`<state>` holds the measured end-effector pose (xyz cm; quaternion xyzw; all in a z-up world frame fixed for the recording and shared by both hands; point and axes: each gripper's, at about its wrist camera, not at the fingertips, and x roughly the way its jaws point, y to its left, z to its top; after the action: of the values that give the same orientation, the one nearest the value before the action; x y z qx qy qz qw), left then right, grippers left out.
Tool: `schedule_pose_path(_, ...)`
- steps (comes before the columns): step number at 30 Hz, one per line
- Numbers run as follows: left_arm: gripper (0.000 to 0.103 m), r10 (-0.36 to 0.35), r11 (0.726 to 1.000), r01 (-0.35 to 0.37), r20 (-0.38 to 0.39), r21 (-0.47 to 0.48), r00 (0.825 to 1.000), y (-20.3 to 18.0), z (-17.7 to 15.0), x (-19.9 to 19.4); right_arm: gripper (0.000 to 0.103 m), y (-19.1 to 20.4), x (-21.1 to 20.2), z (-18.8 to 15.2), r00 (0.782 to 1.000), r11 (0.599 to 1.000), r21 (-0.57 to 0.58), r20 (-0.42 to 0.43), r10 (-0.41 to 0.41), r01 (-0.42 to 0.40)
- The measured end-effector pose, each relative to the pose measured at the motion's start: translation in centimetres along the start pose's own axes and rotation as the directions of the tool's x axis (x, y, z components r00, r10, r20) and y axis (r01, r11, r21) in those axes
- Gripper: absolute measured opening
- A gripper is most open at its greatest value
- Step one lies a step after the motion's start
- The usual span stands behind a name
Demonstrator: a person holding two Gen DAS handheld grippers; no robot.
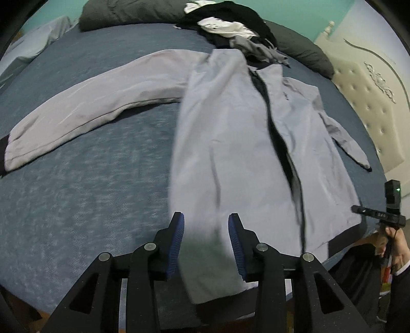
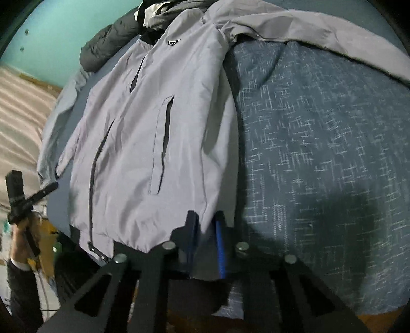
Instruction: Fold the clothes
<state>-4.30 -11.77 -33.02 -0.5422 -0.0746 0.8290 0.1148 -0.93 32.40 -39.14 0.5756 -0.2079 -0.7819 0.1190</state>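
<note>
A light grey jacket (image 1: 230, 133) lies front-up on the blue bedspread (image 1: 77, 205), zipper running down its middle and one long sleeve (image 1: 84, 102) stretched to the left. My left gripper (image 1: 206, 217) is open over the hem, and a blurred fold of the jacket fills the wide gap between its blue pads (image 1: 179, 230). In the right wrist view the jacket (image 2: 143, 128) shows its chest logo and a slit pocket. My right gripper (image 2: 205, 215) is shut on the jacket's hem edge, the fabric pinched between its narrow fingers.
A heap of black, white and grey clothes (image 1: 230, 28) and dark pillows (image 1: 133, 12) sit at the bed's far end. A tufted cream headboard (image 1: 366, 97) stands at the right. A hand holds the other gripper (image 1: 379, 212) (image 2: 18, 194) beside the bed's edge.
</note>
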Motion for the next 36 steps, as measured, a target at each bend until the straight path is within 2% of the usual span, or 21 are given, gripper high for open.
schedule_pose_path(4,0.039,0.001,1.0,-0.001,-0.002,-0.009,1.0,1.0,-0.8,-0.3,0.003,-0.6,-1.8,-0.4,0.999,1.0,0.008,0.039,-0.01,0.009)
schedule_pose_path(8,0.052,-0.014,1.0,0.013,-0.047,-0.02,0.999,1.3,-1.4,1.0,0.003,-1.8,-3.2,-0.8,0.998,0.999,0.036,0.055,-0.027,0.025)
schedule_pose_path(16,0.053,-0.053,0.998,0.047,-0.136,-0.046,0.989,1.8,-3.4,3.7,0.003,-3.9,-2.7,-1.4,0.998,0.995,0.092,0.038,-0.053,0.049)
schedule_pose_path(19,0.052,-0.067,0.998,0.064,-0.143,-0.024,0.987,1.0,-3.8,4.0,0.002,-4.7,-2.6,-1.6,0.997,0.993,0.105,0.035,-0.065,0.061)
schedule_pose_path(20,0.038,-0.071,0.997,0.069,-0.145,-0.017,0.987,0.8,-3.9,4.1,0.002,-5.0,-2.6,-1.7,0.997,0.992,0.108,0.035,-0.073,0.069)
schedule_pose_path(21,0.018,-0.075,0.997,0.075,-0.147,-0.009,0.986,0.5,-4.1,4.2,0.002,-5.2,-2.7,-1.8,0.996,0.991,0.112,0.036,-0.082,0.078)
schedule_pose_path(25,0.003,-0.093,0.995,0.097,-0.156,0.022,0.983,-0.6,-4.6,4.5,0.0,-6.1,-2.9,-2.2,0.994,0.985,0.14,0.039,-0.103,0.097)
schedule_pose_path(28,0.003,-0.095,0.994,0.103,-0.157,0.041,0.983,-1.1,-4.7,4.3,0.0,-6.4,-3.5,-2.3,0.995,0.985,0.152,0.052,-0.085,0.076)
schedule_pose_path(36,0.002,-0.079,0.992,0.092,-0.15,0.083,0.986,-2.0,-5.0,2.9,0.0,-4.4,-5.8,-0.8,0.996,0.996,0.086,0.084,-0.043,0.036)
